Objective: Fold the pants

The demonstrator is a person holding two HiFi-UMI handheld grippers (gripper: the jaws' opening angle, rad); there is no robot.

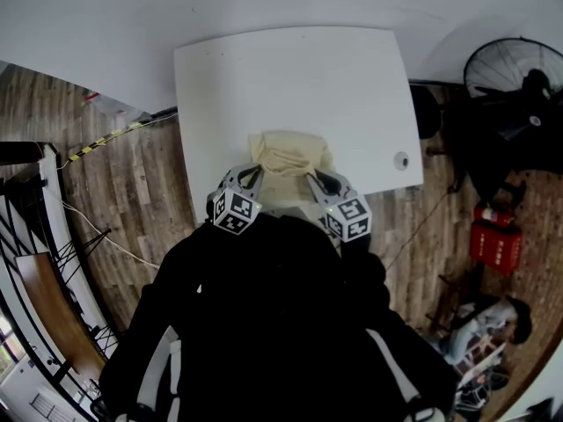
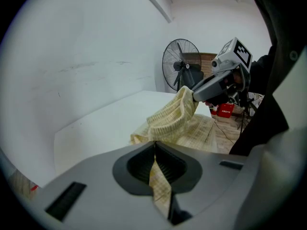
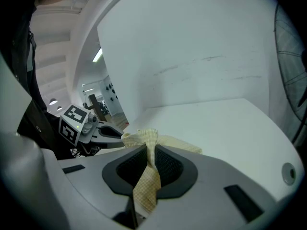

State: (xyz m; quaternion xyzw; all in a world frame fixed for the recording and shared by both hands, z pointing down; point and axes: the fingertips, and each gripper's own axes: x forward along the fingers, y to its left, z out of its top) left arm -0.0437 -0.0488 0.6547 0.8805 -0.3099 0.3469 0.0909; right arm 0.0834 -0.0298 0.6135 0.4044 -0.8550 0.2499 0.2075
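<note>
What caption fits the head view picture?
Left hand-held gripper and right hand-held gripper pinch yellow pants at a white table.

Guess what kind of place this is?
Probably a lab or workshop room, not a home: a white rectangular table on wood-plank floor, a black pedestal fan, a loose white cable across the floor.

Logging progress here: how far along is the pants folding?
Done: pants lie bunched at the near edge of the table; no finished fold shows. In hand: left gripper and right gripper each pinch the cloth in shut jaws. Left: probably lay it over, flatten, release.
</note>
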